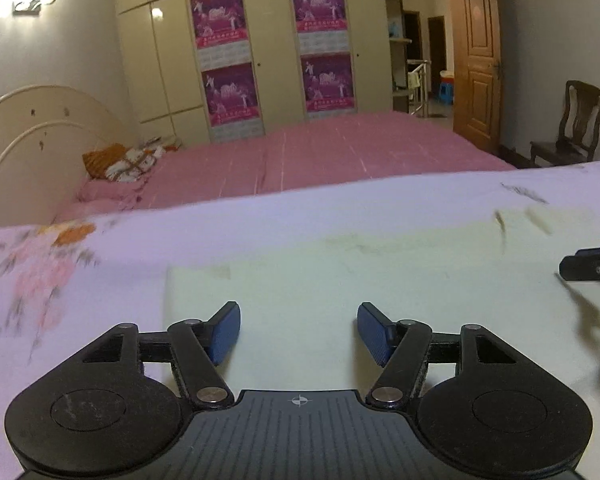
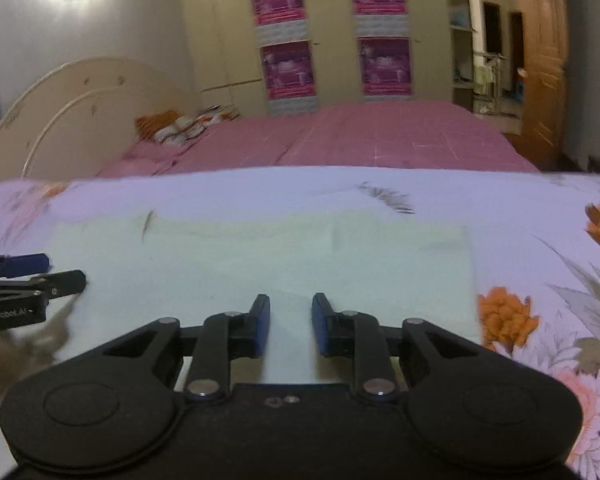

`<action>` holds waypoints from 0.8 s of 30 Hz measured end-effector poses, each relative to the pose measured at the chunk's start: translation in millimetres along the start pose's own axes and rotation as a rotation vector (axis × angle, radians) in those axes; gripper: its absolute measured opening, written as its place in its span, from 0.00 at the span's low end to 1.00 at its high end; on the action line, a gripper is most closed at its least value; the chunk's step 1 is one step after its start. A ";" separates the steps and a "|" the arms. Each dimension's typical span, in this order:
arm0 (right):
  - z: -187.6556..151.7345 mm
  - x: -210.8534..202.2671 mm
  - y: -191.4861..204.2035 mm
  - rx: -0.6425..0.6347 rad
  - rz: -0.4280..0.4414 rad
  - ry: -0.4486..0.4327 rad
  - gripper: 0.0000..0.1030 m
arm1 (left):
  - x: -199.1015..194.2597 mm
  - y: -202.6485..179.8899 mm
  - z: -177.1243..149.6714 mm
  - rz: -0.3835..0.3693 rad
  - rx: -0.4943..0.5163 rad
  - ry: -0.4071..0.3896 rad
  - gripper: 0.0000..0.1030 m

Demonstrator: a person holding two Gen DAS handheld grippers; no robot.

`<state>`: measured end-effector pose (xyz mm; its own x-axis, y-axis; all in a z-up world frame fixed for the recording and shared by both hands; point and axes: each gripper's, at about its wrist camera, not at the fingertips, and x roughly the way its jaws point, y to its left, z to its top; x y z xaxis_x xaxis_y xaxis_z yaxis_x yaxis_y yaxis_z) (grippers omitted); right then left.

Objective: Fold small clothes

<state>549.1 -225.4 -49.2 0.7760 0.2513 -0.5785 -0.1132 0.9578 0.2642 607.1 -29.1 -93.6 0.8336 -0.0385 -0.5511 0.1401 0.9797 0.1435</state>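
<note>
Cloth (image 1: 340, 280), one pale green piece, lay flat on the floral sheet (image 1: 60, 264) beneath both grippers. Left gripper (image 1: 299, 330) hung over the cloth's left part with its two blue pads (image 1: 226, 332) well apart and nothing between them. Right gripper (image 2: 291, 322) stood over the cloth's near edge, its two pads a narrow gap apart, none of the cloth caught. Behind lay one pink bed (image 1: 320, 152), one pillow (image 1: 128, 162), four purple posters (image 1: 218, 20) on the wardrobe (image 1: 168, 60), one chair (image 1: 572, 124) and one wooden door (image 1: 478, 60).
</note>
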 end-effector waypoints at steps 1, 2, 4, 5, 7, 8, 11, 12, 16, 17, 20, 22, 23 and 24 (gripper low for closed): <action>1.3 2.0 6.4 -0.019 0.006 -0.009 0.29 | 4.4 -0.9 3.5 0.001 0.013 0.001 0.63; 2.5 4.9 15.3 -0.051 0.015 -0.016 0.30 | 10.6 -1.1 5.3 0.015 0.026 0.013 0.63; 2.7 12.9 31.1 -0.105 0.042 -0.001 0.31 | 20.2 9.8 -0.6 0.040 -0.004 0.046 0.65; 0.4 16.7 34.9 -0.126 0.041 0.007 0.32 | 18.9 19.0 -3.0 0.032 -0.050 0.048 0.67; -3.4 18.4 30.7 -0.128 0.030 0.006 0.32 | 11.6 34.6 -9.5 0.028 -0.095 0.045 0.68; -2.8 15.9 26.1 -0.116 0.024 0.004 0.31 | 7.5 38.3 -13.3 0.027 -0.093 0.041 0.68; -1.7 7.9 11.8 -0.104 -0.043 -0.004 0.31 | -2.7 39.7 -18.8 0.066 -0.083 0.027 0.68; -1.9 5.8 7.4 -0.097 -0.051 -0.002 0.30 | -12.1 33.5 -19.0 0.073 -0.074 0.005 0.68; -0.6 -0.9 22.7 -0.090 -0.059 -0.018 0.35 | -32.6 -7.2 -20.8 -0.022 -0.039 -0.049 0.68; -1.9 -0.3 31.4 -0.094 -0.028 -0.012 0.34 | -33.8 -18.1 -21.7 -0.024 -0.017 -0.048 0.68; -11.7 0.3 50.1 -0.127 0.001 0.027 0.34 | -33.8 -36.4 -32.9 -0.036 -0.009 -0.004 0.68; -20.8 -7.0 52.7 -0.168 -0.028 0.026 0.34 | -41.2 -26.3 -37.5 -0.037 -0.036 0.009 0.68; -23.3 -12.7 50.1 -0.179 -0.036 0.025 0.34 | -45.2 -18.9 -41.1 -0.035 -0.044 0.016 0.68; -26.6 -19.7 43.5 -0.183 -0.056 0.022 0.34 | -50.1 -12.5 -45.1 -0.032 -0.045 0.020 0.68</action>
<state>512.4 -185.0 -46.9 0.7706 0.1976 -0.6060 -0.1828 0.9793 0.0869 539.5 -30.6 -104.8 0.8182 -0.0669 -0.5711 0.1420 0.9859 0.0880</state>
